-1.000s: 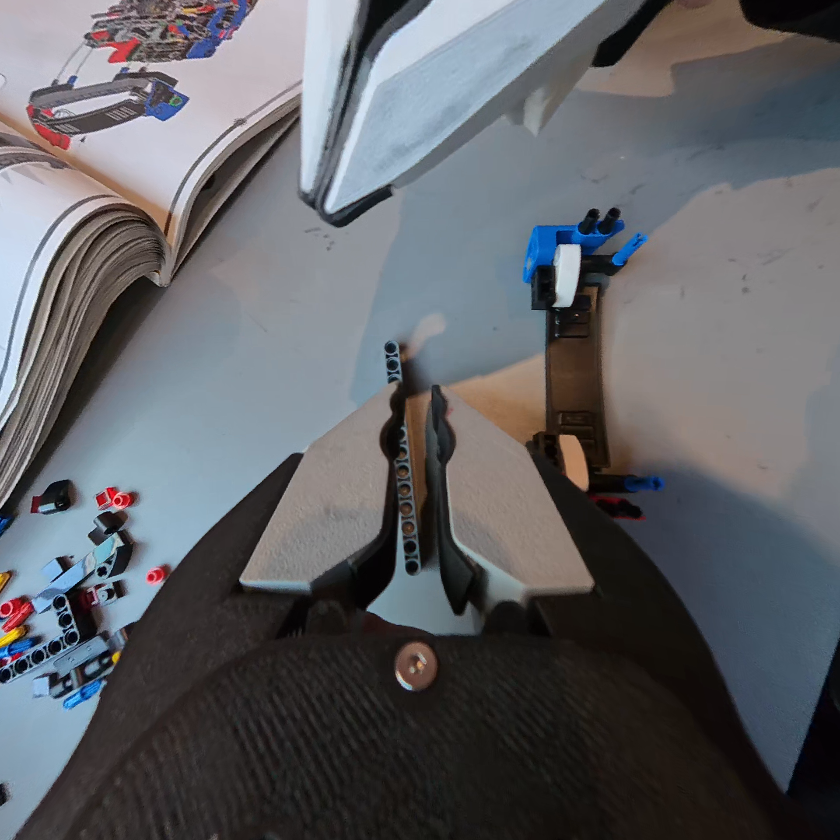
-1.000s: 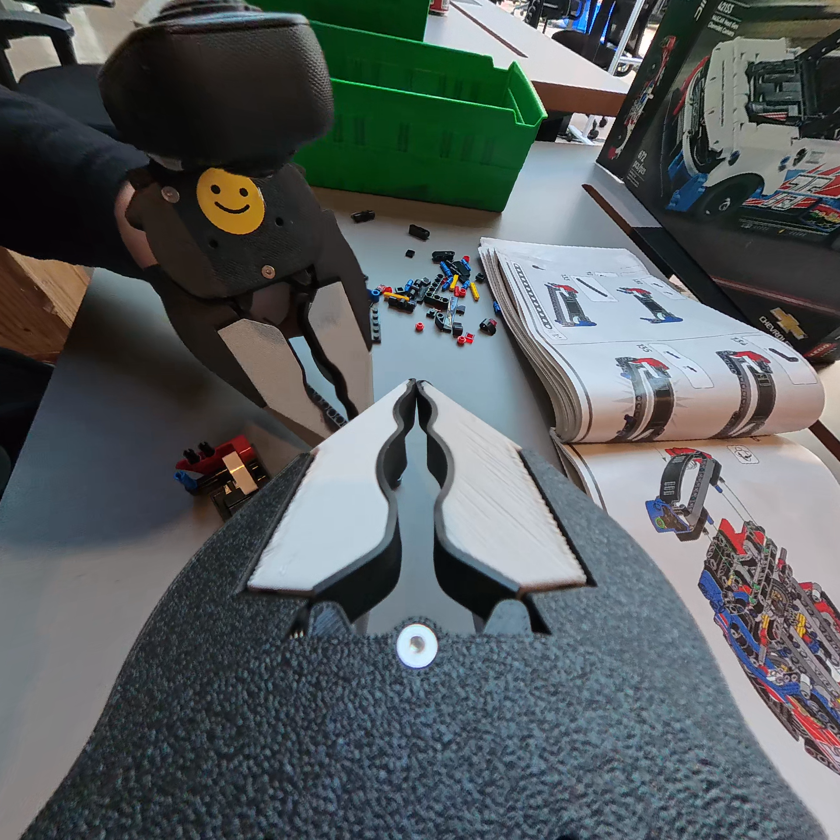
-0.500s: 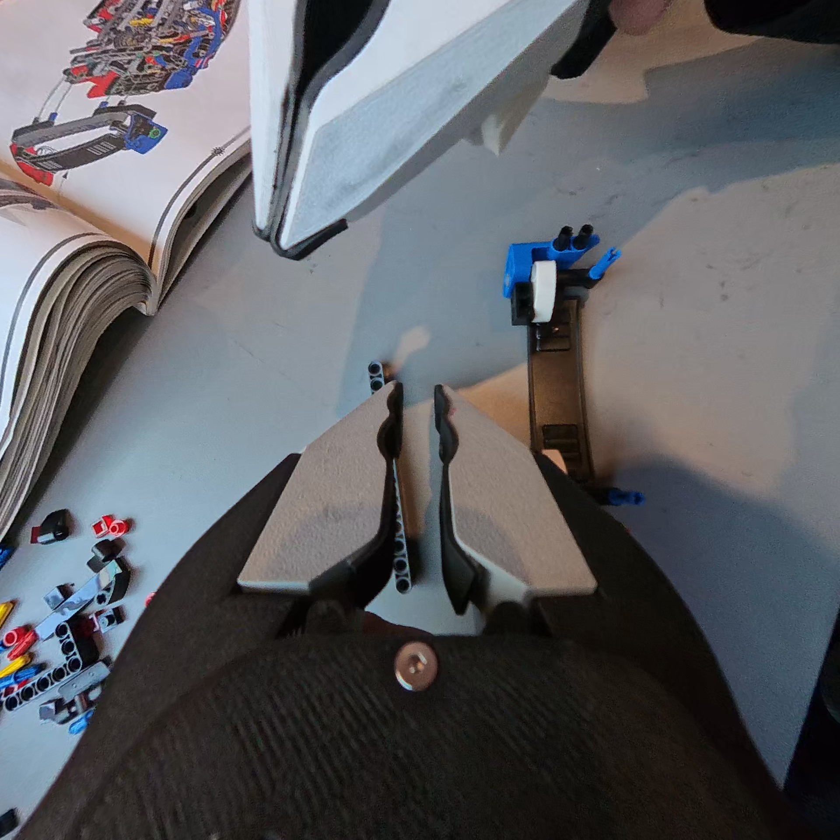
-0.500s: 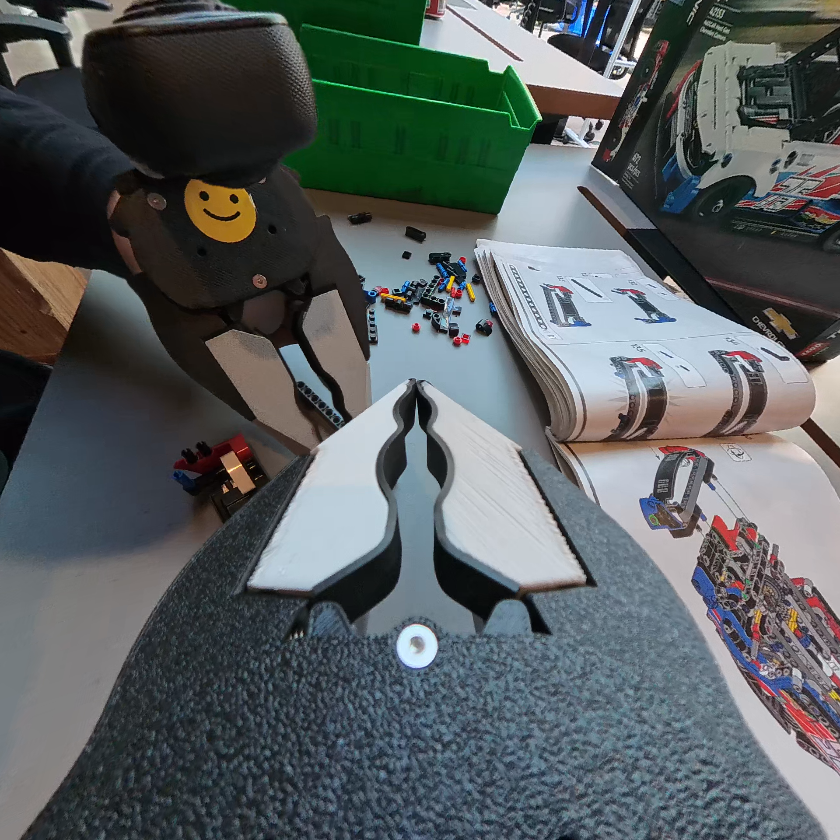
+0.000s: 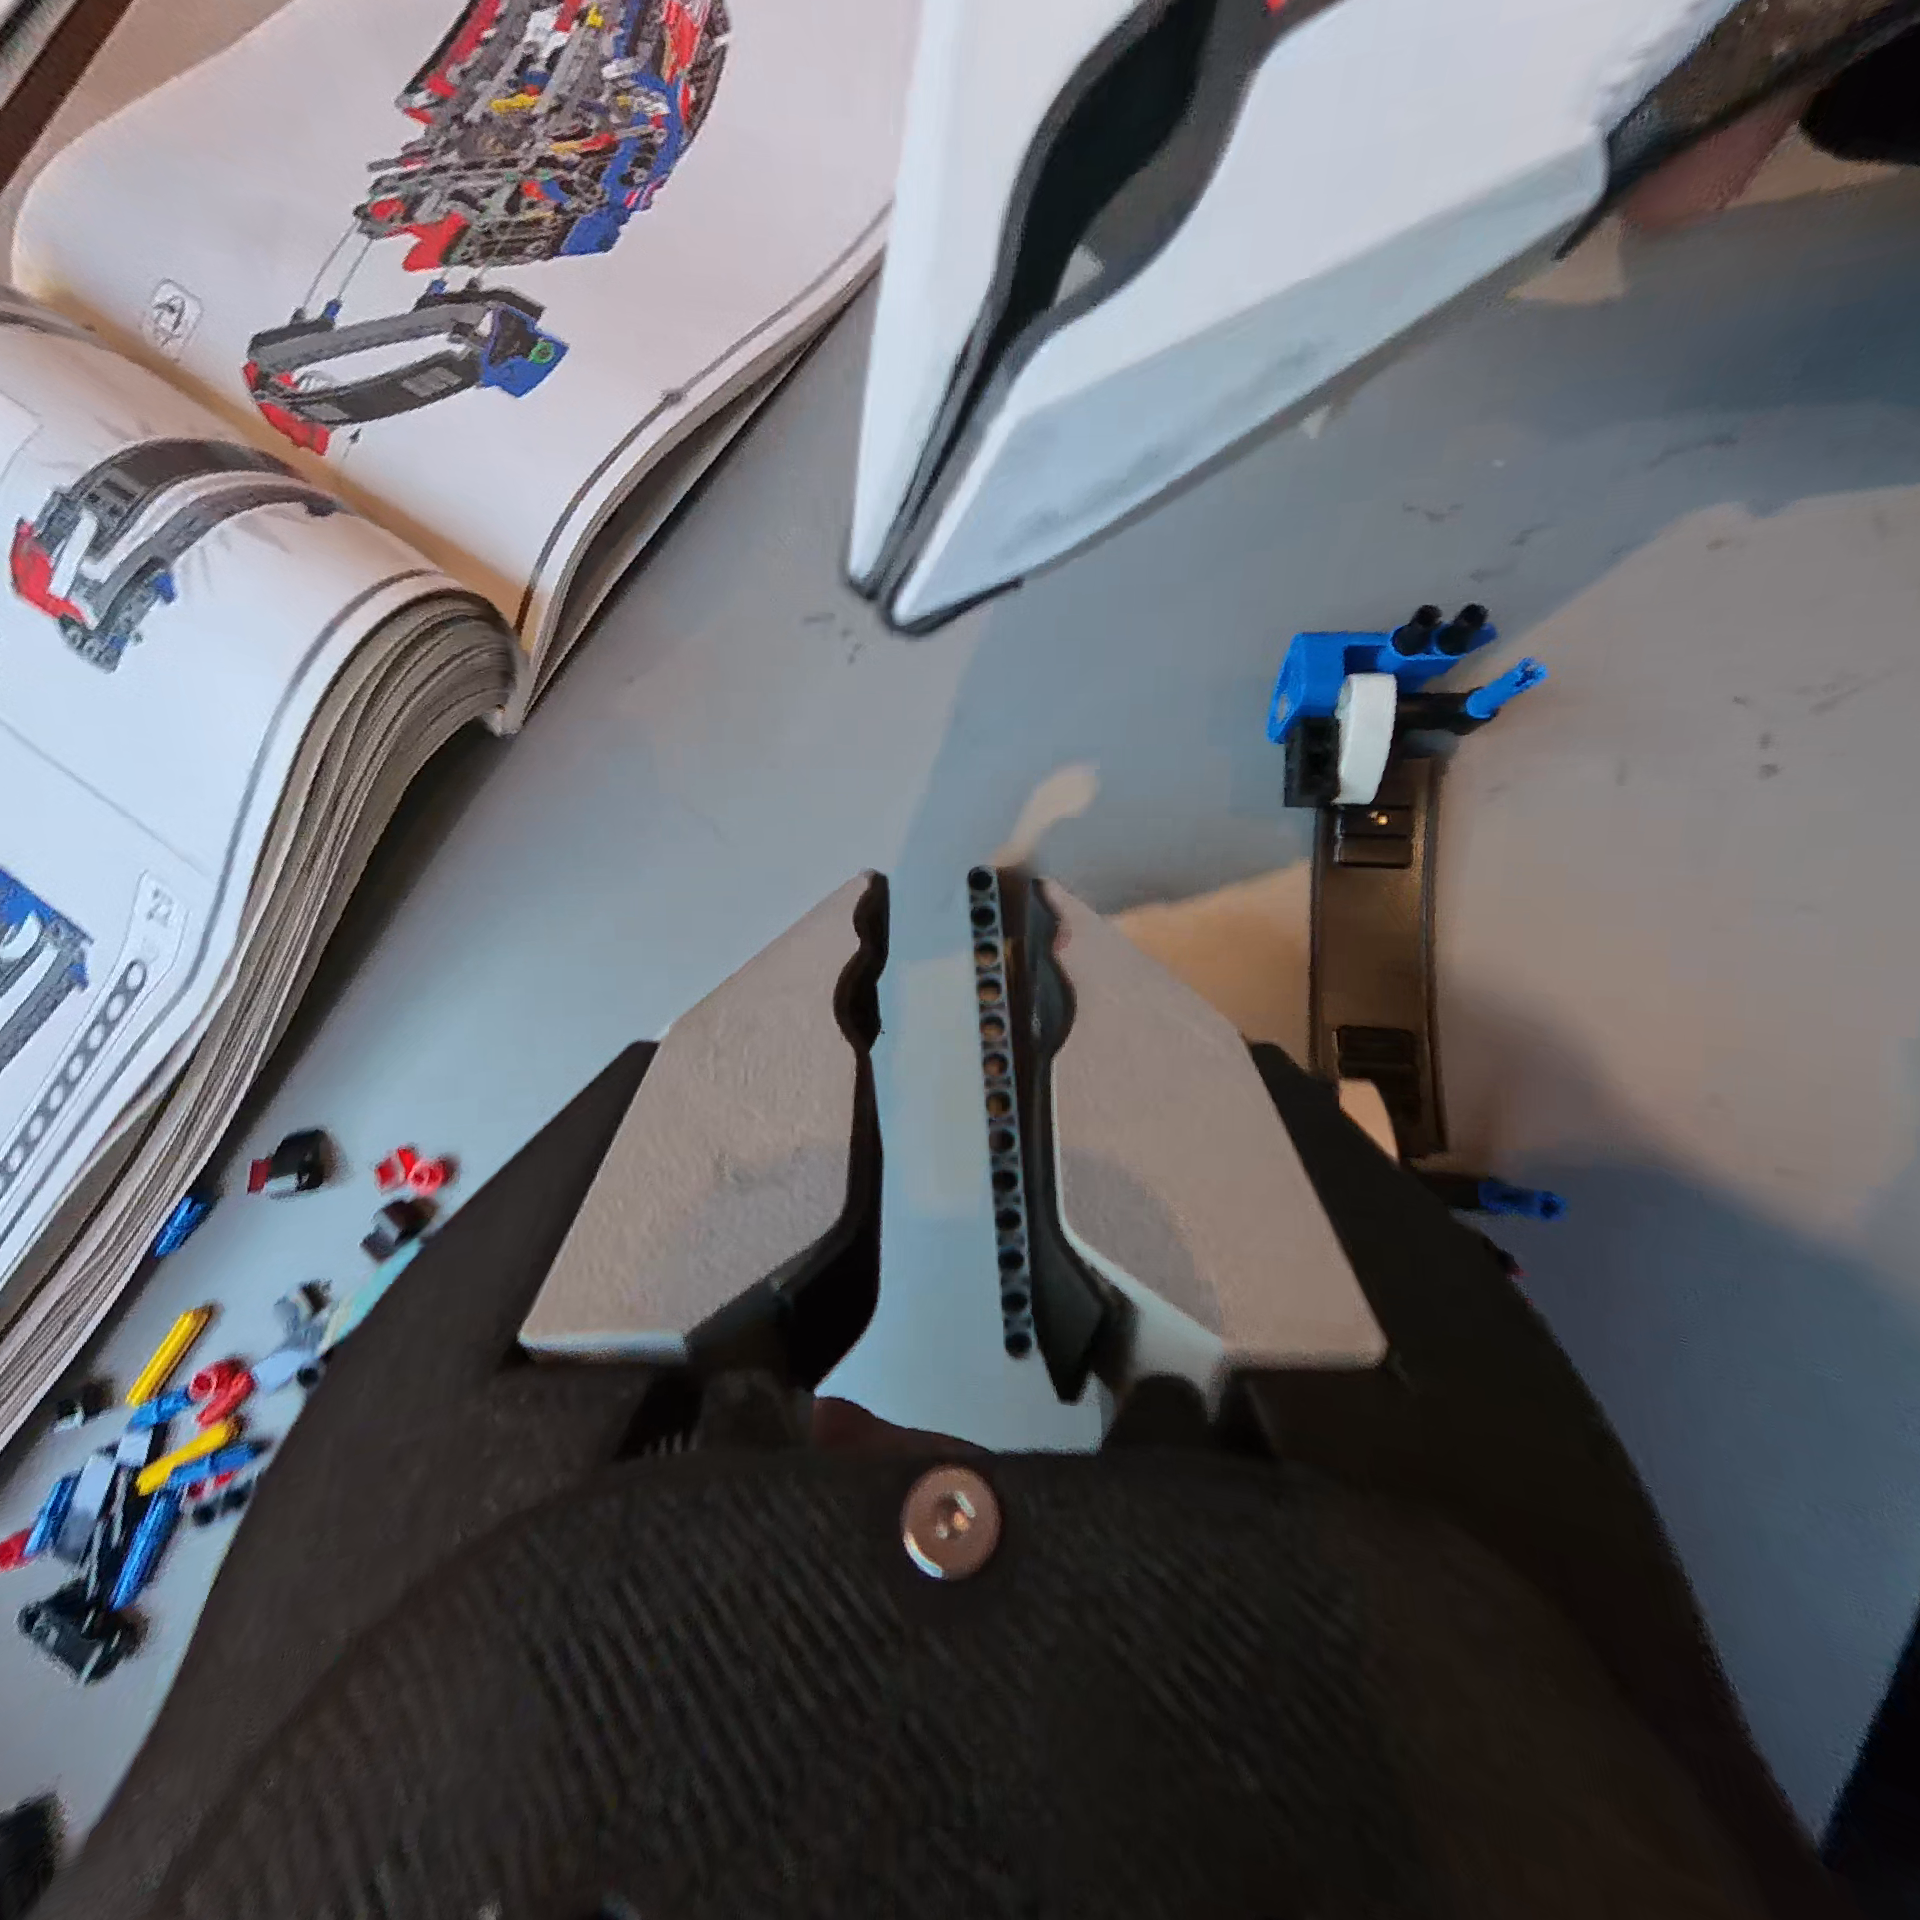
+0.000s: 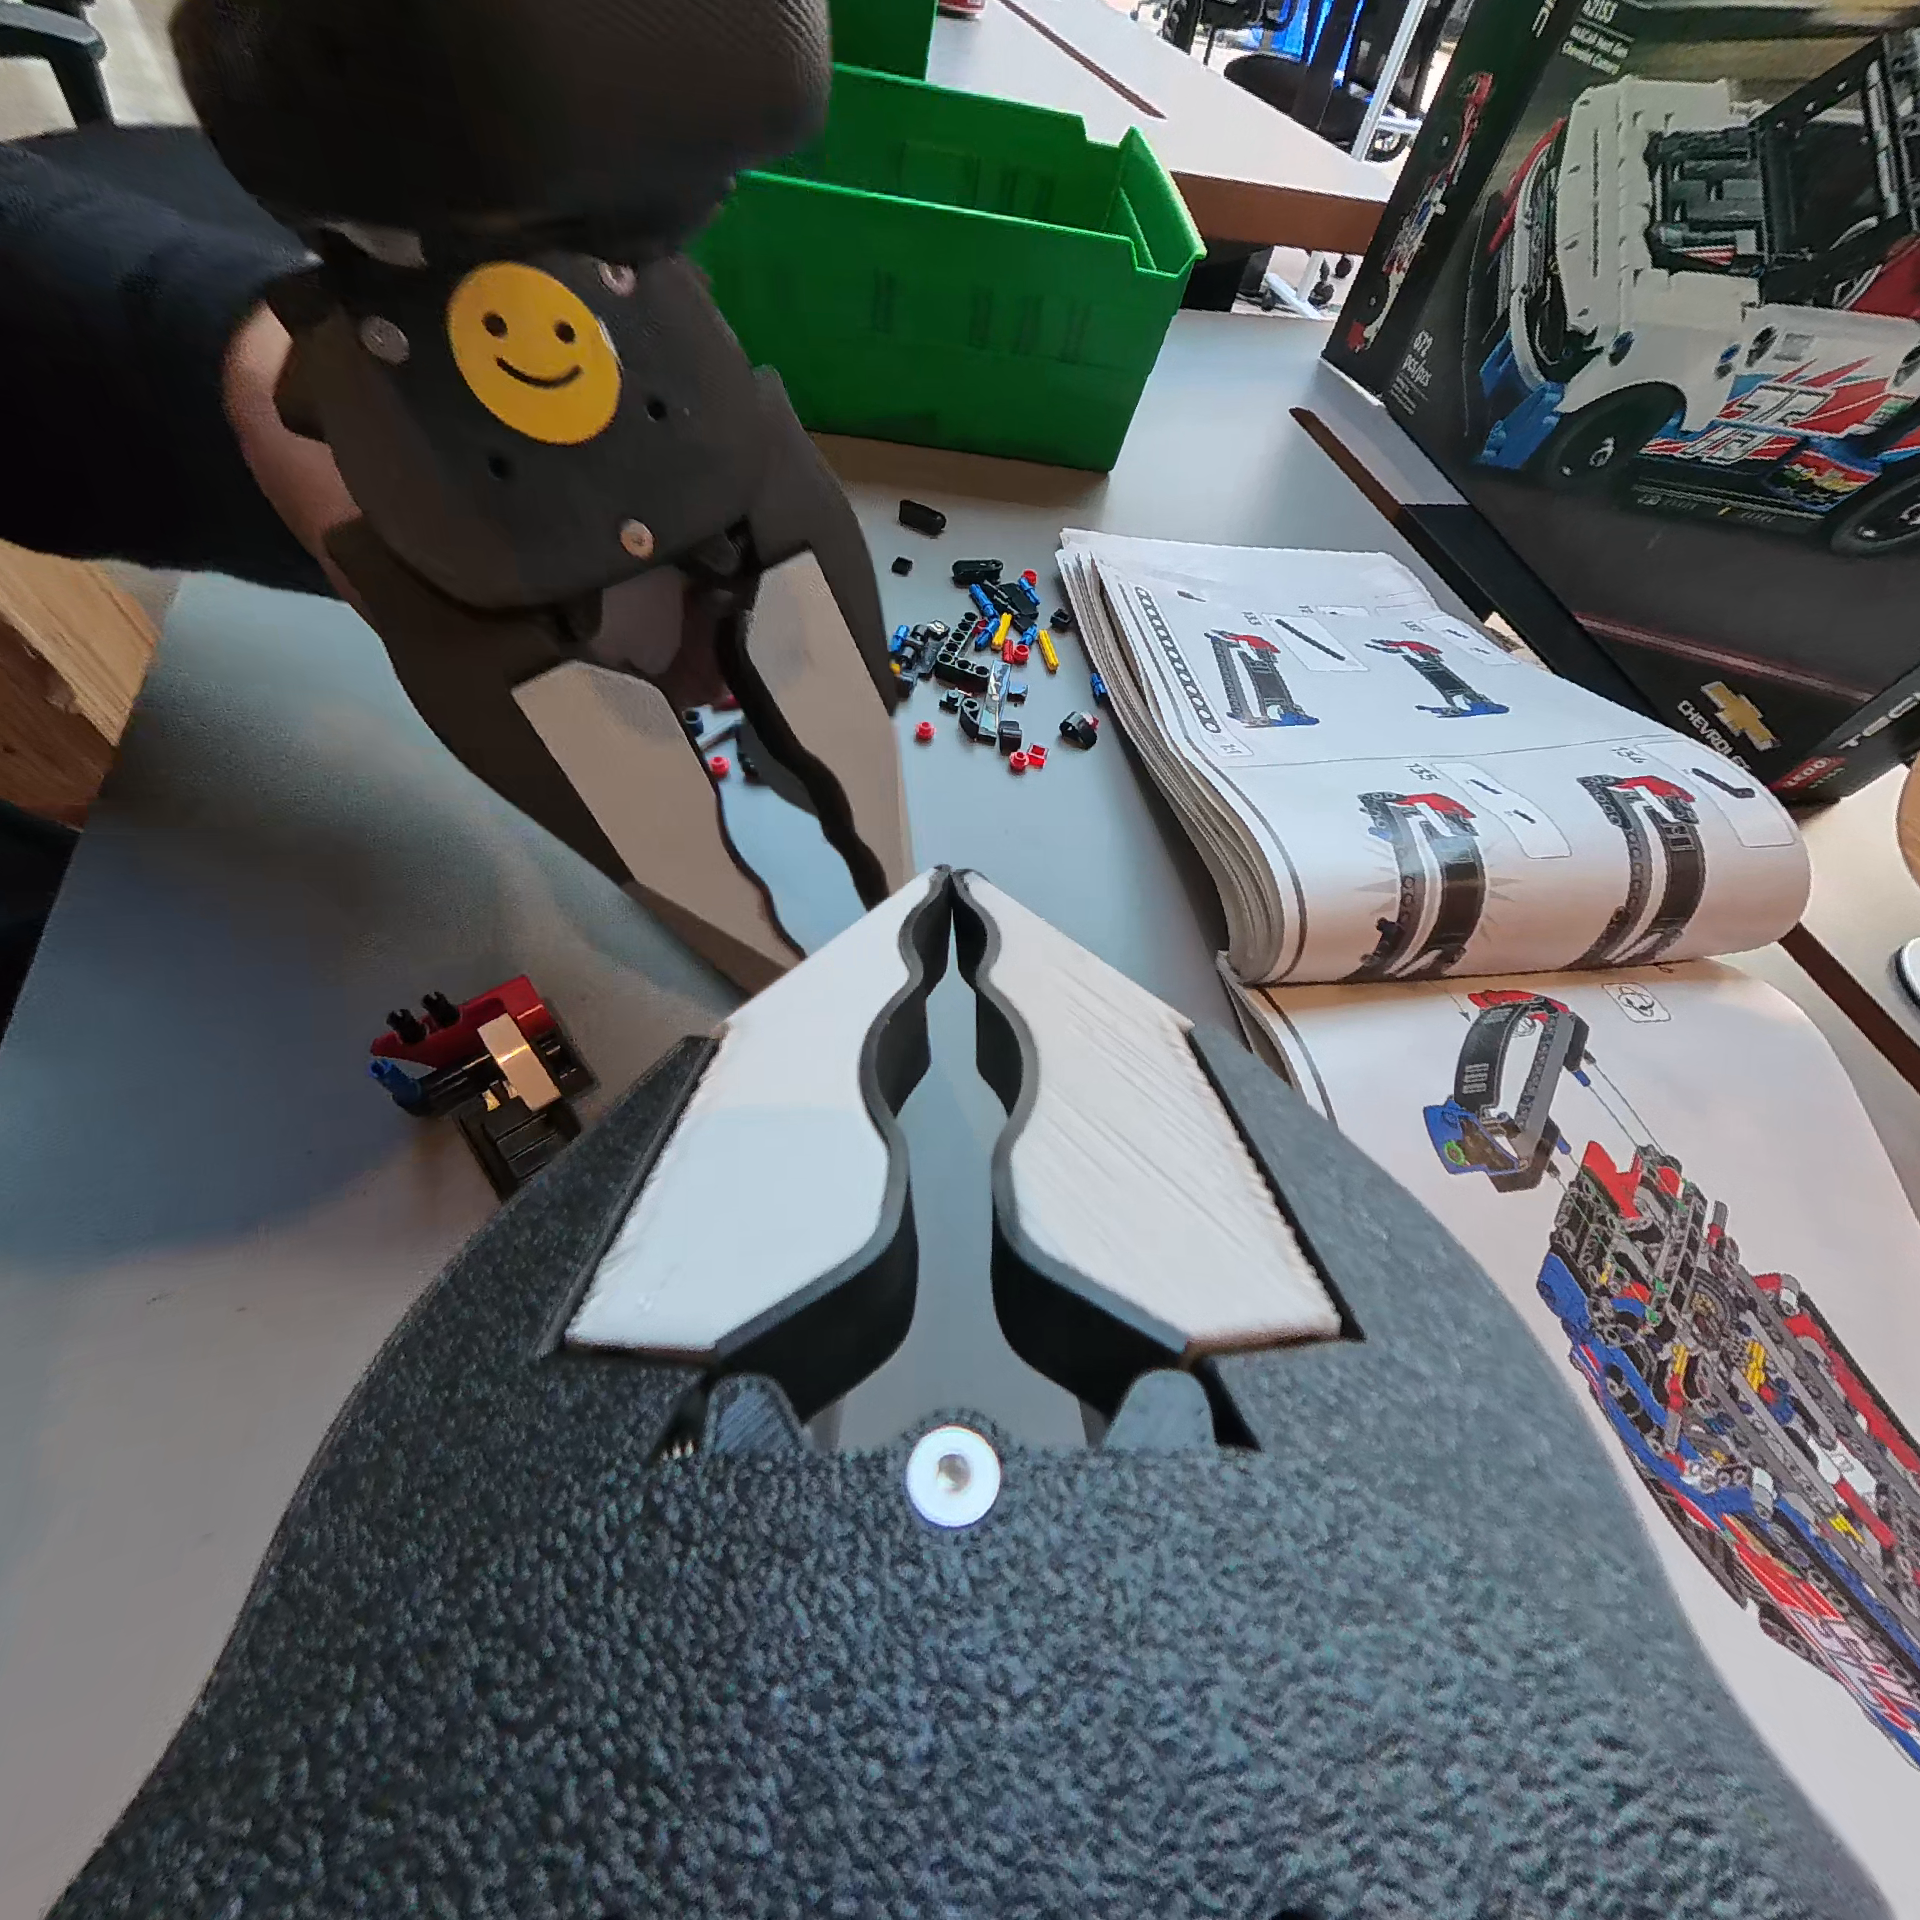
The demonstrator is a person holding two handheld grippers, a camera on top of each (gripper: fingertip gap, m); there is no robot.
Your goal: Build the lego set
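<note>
My left gripper (image 5: pixel 958 894) is open, low over the grey table. A long dark grey beam with a row of holes (image 5: pixel 997 1112) lies between its fingers, close beside the right finger and not clamped. A black curved sub-assembly (image 5: pixel 1377 935) with a blue block and white piece at its far end lies on the table to the right; its red end shows in the right wrist view (image 6: pixel 488 1070). My right gripper (image 6: pixel 951 878) is shut and empty, and its tips hover just beyond the left gripper (image 6: pixel 831 914). It also shows in the left wrist view (image 5: pixel 883 603).
An open instruction booklet (image 6: pixel 1455 790) lies right of the grippers, at the left in the left wrist view (image 5: pixel 260 520). Loose small pieces (image 6: pixel 987 655) are scattered behind. A green bin (image 6: pixel 956 312) and the set's box (image 6: pixel 1662 312) stand at the back. The gap from one gripper's tips to the other's is roughly 7 cm.
My left gripper's fingers have spread apart. The beam, earlier against the left finger, now sits beside the right finger. The right gripper stays shut and has come a little closer.
</note>
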